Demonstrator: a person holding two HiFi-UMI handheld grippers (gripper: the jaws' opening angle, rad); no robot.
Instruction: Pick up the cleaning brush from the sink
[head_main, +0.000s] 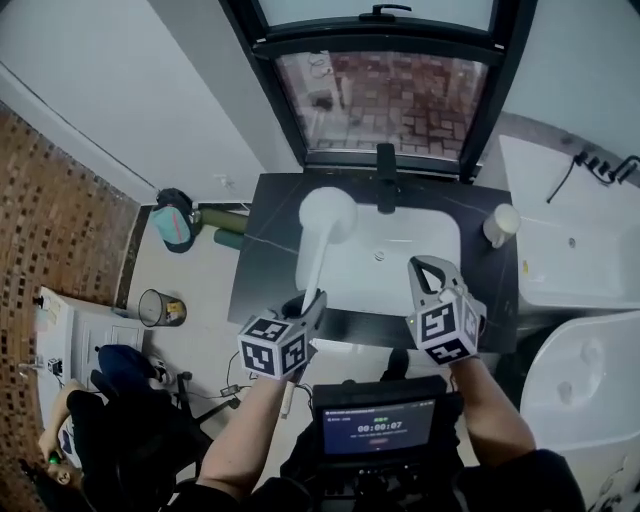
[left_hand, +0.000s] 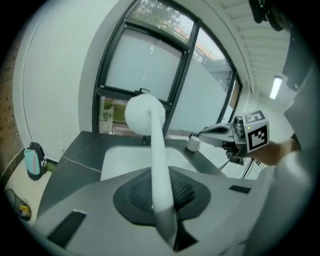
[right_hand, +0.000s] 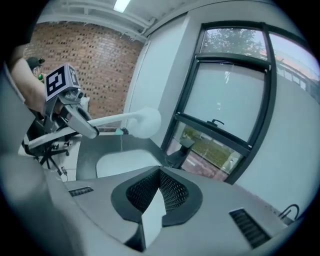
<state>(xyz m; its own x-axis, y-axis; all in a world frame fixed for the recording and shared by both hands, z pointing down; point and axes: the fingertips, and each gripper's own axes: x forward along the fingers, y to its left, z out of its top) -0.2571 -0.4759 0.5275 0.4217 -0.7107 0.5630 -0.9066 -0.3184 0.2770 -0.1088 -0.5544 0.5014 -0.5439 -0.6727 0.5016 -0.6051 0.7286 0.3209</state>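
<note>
While left gripper (head_main: 310, 300) pinches the cleaning brush (head_main: 327, 215) over the sink (head_main: 400, 262) | right gripper (head_main: 426, 268) jaws together, empty | screen (head_main: 378, 428): 00:00:07

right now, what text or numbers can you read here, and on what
"00:00:07": timer on the screen, small, not certain.
Other lines on that screen: too small to read.
Left cube and right cube: marker patterns only, no words.

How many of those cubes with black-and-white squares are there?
2. One marker cube sits on the left gripper, which holds the white brush above the sink; the other cube is on the right gripper, near the sink's front edge. None appears hidden.
</note>
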